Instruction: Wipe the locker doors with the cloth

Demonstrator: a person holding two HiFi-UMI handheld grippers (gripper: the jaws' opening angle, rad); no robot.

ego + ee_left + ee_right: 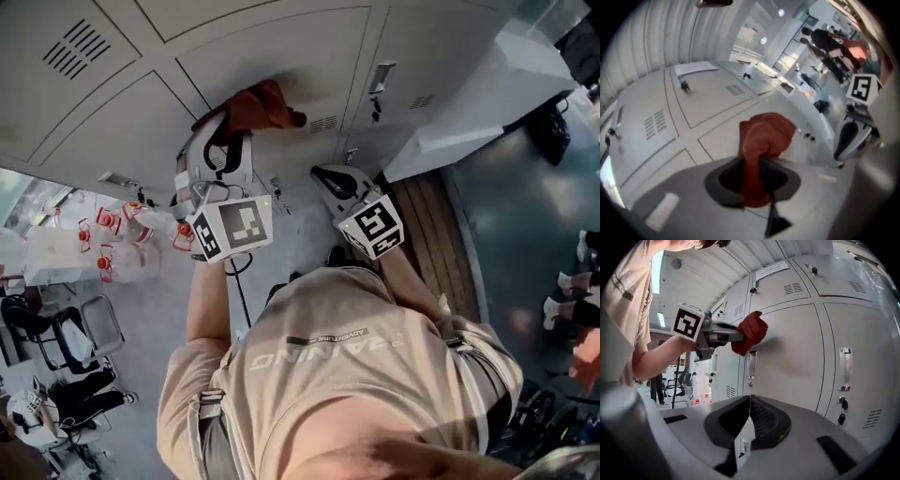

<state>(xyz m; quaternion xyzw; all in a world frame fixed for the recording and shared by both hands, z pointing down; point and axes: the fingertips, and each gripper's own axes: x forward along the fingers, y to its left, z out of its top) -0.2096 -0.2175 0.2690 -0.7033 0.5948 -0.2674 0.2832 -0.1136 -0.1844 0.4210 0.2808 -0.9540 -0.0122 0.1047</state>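
Observation:
A red cloth (265,105) is bunched against a pale grey locker door (281,66), and my left gripper (232,131) is shut on it. In the left gripper view the cloth (765,135) runs down between the dark jaws of the left gripper (752,171), its free end pressed on the door panel (717,140). My right gripper (330,178) hangs to the right, a little off the lockers, touching nothing. Its jaws meet with nothing between them in the right gripper view (749,401), which also shows the left gripper (715,333) and the cloth (750,331) on the door (797,348).
Recessed handles (845,363) and hanging keys (841,405) stick out from the locker doors. A white ledge (487,89) and a wooden strip (436,230) lie to the right. Red-capped bottles (112,234) and chairs (84,333) stand on the floor at left. People (829,42) stand far off.

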